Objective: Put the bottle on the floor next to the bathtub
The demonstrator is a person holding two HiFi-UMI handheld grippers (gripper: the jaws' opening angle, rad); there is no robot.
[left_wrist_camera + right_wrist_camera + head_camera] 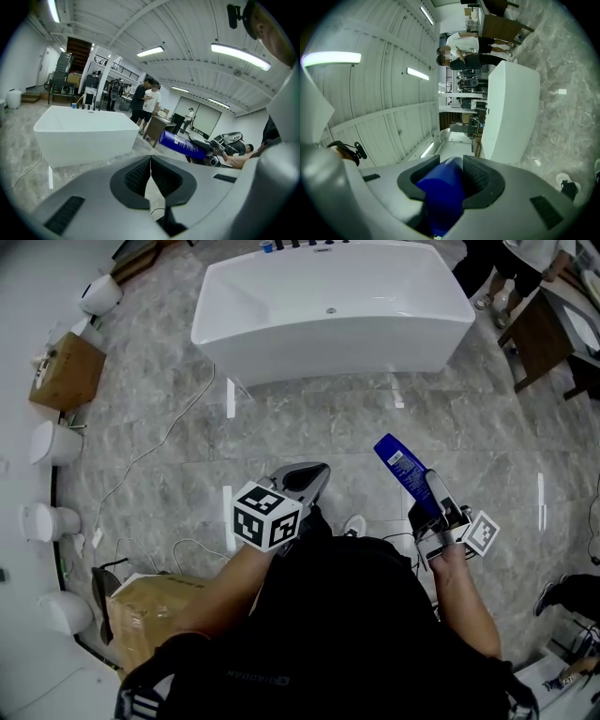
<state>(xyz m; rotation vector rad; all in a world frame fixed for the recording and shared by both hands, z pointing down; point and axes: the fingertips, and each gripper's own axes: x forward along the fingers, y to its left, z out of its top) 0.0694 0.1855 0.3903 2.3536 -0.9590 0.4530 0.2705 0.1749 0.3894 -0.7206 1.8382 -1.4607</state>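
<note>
gripping the glossy blue plastic bottle [403,470] near one end, the right gripper [433,507] held it aloft, well short of the white bathtub [328,324]; it looked light, stiff and likely slippery, while the jaws of the left gripper [302,482] met on nothing.

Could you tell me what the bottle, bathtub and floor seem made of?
The blue cylindrical bottle looks like glossy plastic: smooth body, printed label. The white freestanding bathtub seems glossy acrylic or ceramic; its even sheen fits either. The grey marbled floor appears polished stone or tile: veining, joints, reflections.
</note>
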